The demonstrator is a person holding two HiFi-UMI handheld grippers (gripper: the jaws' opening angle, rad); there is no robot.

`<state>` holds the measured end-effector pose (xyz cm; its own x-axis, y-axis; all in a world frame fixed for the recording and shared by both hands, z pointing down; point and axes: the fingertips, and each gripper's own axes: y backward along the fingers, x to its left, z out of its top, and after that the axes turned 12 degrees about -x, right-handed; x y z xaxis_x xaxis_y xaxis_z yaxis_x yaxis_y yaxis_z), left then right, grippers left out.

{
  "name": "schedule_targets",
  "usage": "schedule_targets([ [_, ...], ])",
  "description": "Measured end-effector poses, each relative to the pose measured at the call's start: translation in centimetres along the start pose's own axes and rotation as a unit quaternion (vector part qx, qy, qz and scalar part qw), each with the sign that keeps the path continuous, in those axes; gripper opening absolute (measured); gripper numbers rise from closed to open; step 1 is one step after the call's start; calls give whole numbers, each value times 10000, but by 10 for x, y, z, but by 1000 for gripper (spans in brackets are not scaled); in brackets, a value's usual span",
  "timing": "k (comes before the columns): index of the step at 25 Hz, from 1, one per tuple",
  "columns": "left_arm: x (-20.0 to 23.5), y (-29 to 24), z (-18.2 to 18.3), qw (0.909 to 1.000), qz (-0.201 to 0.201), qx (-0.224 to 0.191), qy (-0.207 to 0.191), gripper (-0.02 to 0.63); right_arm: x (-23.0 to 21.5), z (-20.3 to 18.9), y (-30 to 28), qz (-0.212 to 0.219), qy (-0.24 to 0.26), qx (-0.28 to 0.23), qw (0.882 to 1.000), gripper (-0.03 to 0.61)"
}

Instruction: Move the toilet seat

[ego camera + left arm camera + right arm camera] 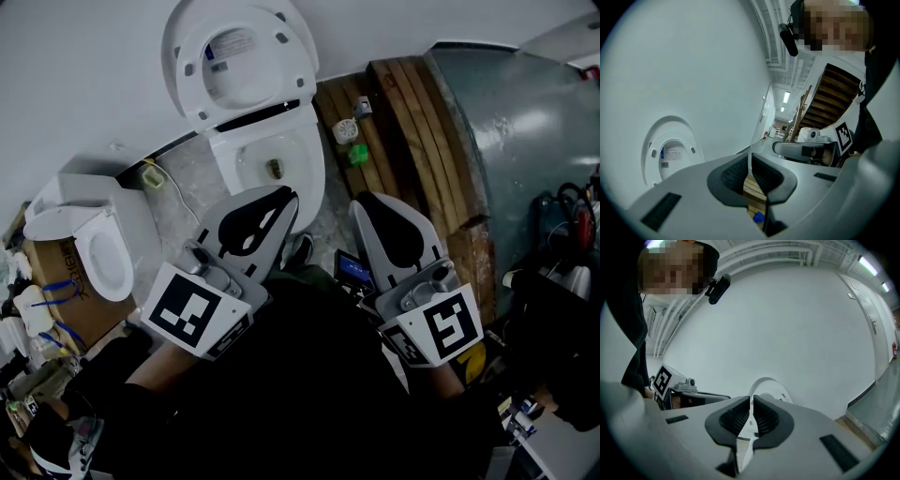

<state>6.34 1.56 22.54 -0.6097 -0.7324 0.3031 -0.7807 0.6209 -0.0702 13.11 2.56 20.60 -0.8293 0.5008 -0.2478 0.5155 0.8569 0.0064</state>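
Speckled floor [183, 187] lay bare left of the bowl [314, 159]. You held the left gripper [283, 201] and right gripper [364, 202] before its front rim, both pinched together on nothing. Inside the bowl sat a small brownish thing [274, 169]. Beyond, the toilet seat [292, 52] stood raised against the white wall [84, 66].

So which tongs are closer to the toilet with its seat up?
Left. The left tongs are shut and right at the front rim of the toilet bowl. The right tongs, also shut, are off to its right side, farther away.
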Motion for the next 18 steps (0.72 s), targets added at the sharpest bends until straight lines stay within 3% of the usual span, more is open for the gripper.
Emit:
schedule_targets([
  [18,22,13,3,9999,84,-27,51,37,12,-8,-19,26,-2,102,9999,49],
])
